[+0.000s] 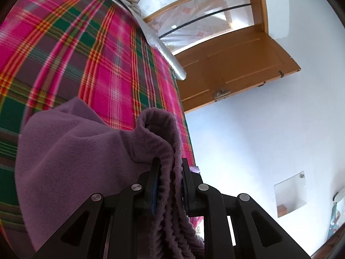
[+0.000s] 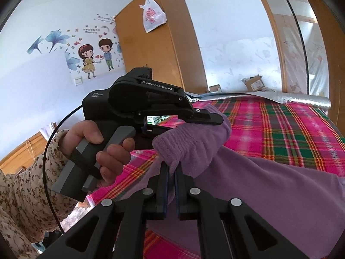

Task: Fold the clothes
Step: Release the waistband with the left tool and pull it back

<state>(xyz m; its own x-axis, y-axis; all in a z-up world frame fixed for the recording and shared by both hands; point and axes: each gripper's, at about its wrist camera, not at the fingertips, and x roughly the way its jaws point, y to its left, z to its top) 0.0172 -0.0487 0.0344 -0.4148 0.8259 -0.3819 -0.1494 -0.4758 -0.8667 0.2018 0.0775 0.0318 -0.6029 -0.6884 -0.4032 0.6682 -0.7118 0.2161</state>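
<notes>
Plaid bedspread (image 1: 90,49) under purple garment (image 1: 71,161), both hand-held grippers clamping it.

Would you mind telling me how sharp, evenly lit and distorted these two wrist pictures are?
Left wrist view: daylight washes out the white wall; the plaid blanket is slightly smeared; the door frame bows from the fisheye; the purple garment in the left claw is sharp. Right wrist view: even light, the wardrobe leans, corners darken, and the right claw is crisp.
</notes>
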